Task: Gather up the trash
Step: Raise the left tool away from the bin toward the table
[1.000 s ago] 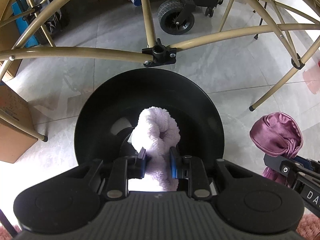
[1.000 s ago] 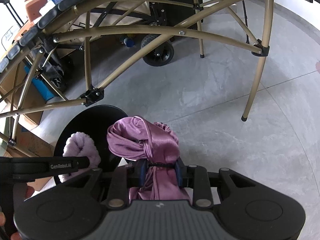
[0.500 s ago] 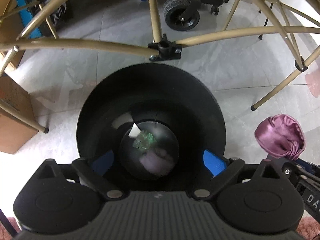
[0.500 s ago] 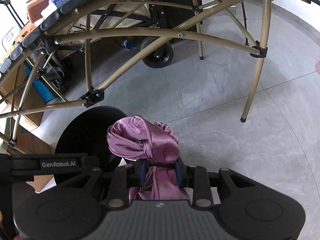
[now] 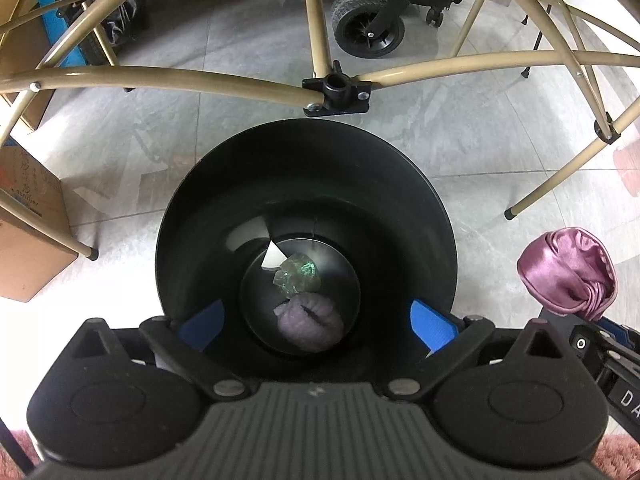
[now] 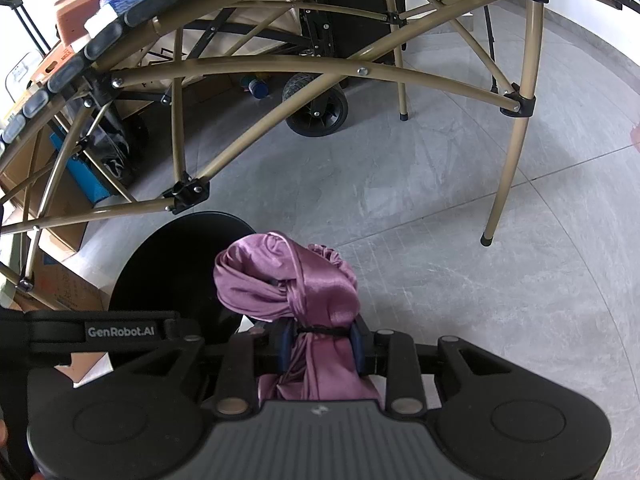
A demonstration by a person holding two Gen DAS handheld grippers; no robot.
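Observation:
A round black trash bin [image 5: 400, 152] stands on the grey tile floor right under my left gripper [image 5: 318, 325]. Its jaws are opening and wide apart over the bin's mouth, with nothing between the blue pads [image 5: 434, 324]. At the bin's bottom lie a fluffy lilac cloth [image 5: 310, 322], a crumpled green wrapper [image 5: 298, 276] and a white paper scrap [image 5: 272, 258]. My right gripper [image 6: 322, 346] is shut on a knotted purple satin cloth [image 6: 288, 284], held just right of the bin [image 6: 172, 256]. The same cloth [image 5: 568, 276] shows at the right of the left wrist view.
A folding table's tan tube frame [image 5: 200, 80] with a black joint [image 5: 338, 94] arches just beyond the bin. A table leg [image 5: 510, 213] stands to the right. A cardboard box [image 5: 28, 240] sits at the left, a black wheel [image 5: 368, 30] further back.
My left gripper opened and let go of the fluffy lilac cloth, which dropped to the bottom of the bin. The right gripper kept its hold on the purple cloth and stayed put.

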